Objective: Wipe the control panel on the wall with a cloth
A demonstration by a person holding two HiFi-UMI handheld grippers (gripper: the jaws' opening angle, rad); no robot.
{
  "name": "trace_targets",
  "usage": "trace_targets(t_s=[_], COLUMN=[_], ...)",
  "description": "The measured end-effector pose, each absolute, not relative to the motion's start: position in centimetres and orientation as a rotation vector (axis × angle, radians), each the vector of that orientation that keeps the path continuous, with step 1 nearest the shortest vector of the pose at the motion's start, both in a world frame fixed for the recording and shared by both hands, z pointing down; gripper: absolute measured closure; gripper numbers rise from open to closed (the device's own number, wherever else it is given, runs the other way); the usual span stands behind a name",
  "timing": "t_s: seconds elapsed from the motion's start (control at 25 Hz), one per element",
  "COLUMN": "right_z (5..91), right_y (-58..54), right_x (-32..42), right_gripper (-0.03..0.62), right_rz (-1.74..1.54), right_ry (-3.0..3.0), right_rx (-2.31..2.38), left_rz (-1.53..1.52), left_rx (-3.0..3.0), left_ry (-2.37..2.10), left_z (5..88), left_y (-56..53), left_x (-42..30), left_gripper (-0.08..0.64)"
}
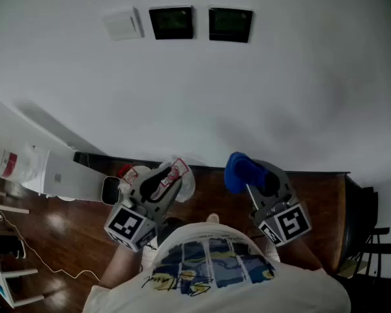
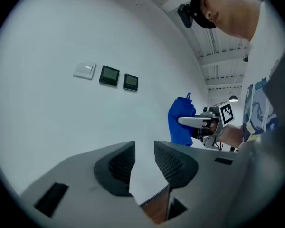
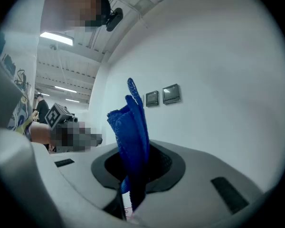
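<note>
Two dark control panels (image 1: 173, 23) (image 1: 230, 25) sit side by side high on the white wall, next to a white switch plate (image 1: 122, 23). My right gripper (image 1: 246, 175) is shut on a blue cloth (image 1: 242, 169), held low and well below the panels. In the right gripper view the cloth (image 3: 133, 132) stands up folded between the jaws, with the panels (image 3: 162, 95) beyond it. My left gripper (image 1: 159, 182) is level with it to the left. Its jaws (image 2: 143, 158) stand open with nothing between them, and the panels (image 2: 118, 78) and the cloth (image 2: 181, 120) show ahead.
A dark baseboard (image 1: 202, 167) runs along the foot of the wall above a brown wooden floor (image 1: 52, 233). A white box-like unit (image 1: 62, 177) and a white bag with red print (image 1: 13, 163) stand at the left. A black frame (image 1: 371, 233) stands at the right.
</note>
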State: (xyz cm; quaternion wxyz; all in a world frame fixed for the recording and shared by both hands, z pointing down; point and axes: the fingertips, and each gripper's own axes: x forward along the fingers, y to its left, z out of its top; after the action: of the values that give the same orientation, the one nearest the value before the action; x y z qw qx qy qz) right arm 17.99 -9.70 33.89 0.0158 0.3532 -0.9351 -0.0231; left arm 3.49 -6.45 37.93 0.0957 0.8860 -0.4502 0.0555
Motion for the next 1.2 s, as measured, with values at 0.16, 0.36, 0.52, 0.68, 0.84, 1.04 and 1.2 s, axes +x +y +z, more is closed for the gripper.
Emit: trace_targets(t_s=[0.16,0.36,0.52,0.68,0.84,1.04,1.2], right_z=[33.1,29.4,20.8,16.1,14.3,14.7,16.8], right_y=[-12.3,-16.4,-19.5,-23.4,-27.2,-29.5,-30.1], right_x=[17.7,17.0,14.7,12.7,10.6,9.7,9.6], right_gripper=[0.509,0.509,0.509,0.509,0.508,0.508,0.508], right_rz=[-0.175,-0.533,-1.176,-1.561,-1.667,-1.650,-1.601], right_ry=[-2.871,-2.649,-2.371,-1.854,-1.549,-1.452,-1.452], right_rx=[1.087,1.146,1.243,1.344,1.310,1.308,1.308], left_rz=[0.177,0.178,0.176,0.139,0.177,0.129,0.137], left_rx=[2.660,2.701,2.786,2.800,2.808,2.776,2.787], left_ry=[-1.299,-1.212,-1.104,-1.050,-1.008,-1.002,-0.967], left_z=[37.8,37.9,37.1,36.9,38.1,38.4,38.9], left_y=[-8.3,-10.6,-11.8,-12.6,-13.3,-14.2,-14.7], left_x=[4.0,3.5,3.2,1.5,-0.7,-2.9,-3.6], left_gripper=[0.448,0.448,0.448,0.448,0.448,0.448,0.448])
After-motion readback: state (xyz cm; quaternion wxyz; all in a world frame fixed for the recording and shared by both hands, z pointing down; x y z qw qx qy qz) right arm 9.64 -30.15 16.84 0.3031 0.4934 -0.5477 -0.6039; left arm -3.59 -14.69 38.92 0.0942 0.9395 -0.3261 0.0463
